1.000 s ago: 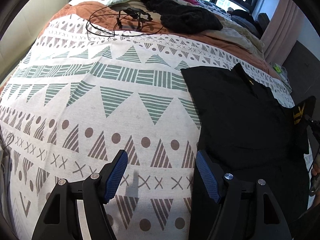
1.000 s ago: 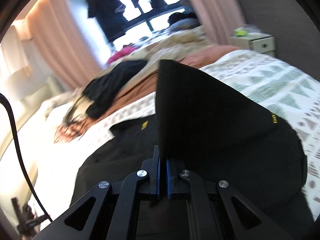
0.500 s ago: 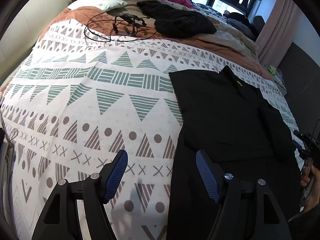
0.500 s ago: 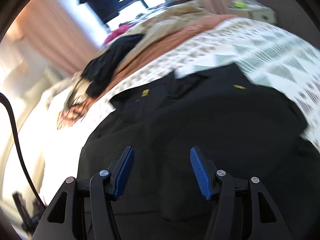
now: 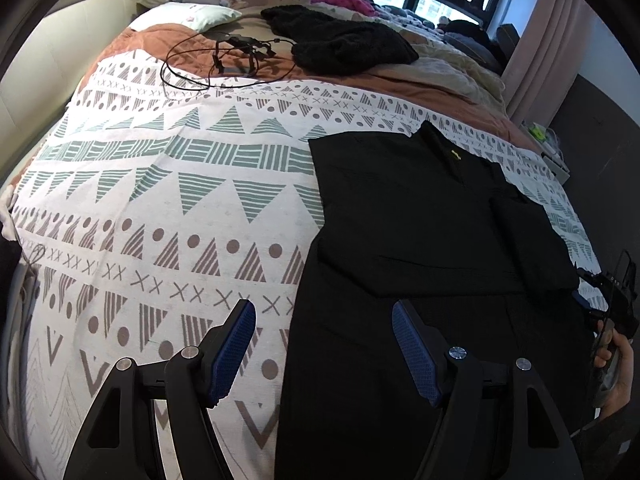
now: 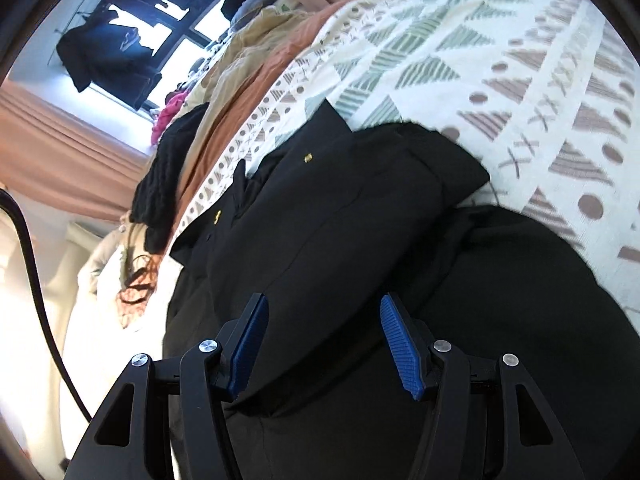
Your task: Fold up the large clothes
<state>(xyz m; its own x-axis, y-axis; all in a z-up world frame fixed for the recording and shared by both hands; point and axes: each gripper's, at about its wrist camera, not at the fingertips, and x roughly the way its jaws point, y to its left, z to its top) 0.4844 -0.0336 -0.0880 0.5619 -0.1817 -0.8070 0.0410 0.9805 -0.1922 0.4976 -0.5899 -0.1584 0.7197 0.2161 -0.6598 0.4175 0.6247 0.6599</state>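
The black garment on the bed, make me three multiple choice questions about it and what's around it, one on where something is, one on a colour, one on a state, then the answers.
1. Where does the black garment lie on the patterned bedspread in the left wrist view?
A. toward the right side
B. at the far left edge
C. up on the pillow

2. What colour are the pads inside the left claw?
A. red
B. blue
C. white

3. What is the right claw doing?
A. clamped on a sleeve
B. open, gripping nothing
C. shut on a cable

Answers:
1. A, the garment fills the right part of the bedspread, with bare pattern to its left.
2. B, both pads show blue ribbed faces.
3. B, its jaws stand apart above the garment with no cloth pinched between them.
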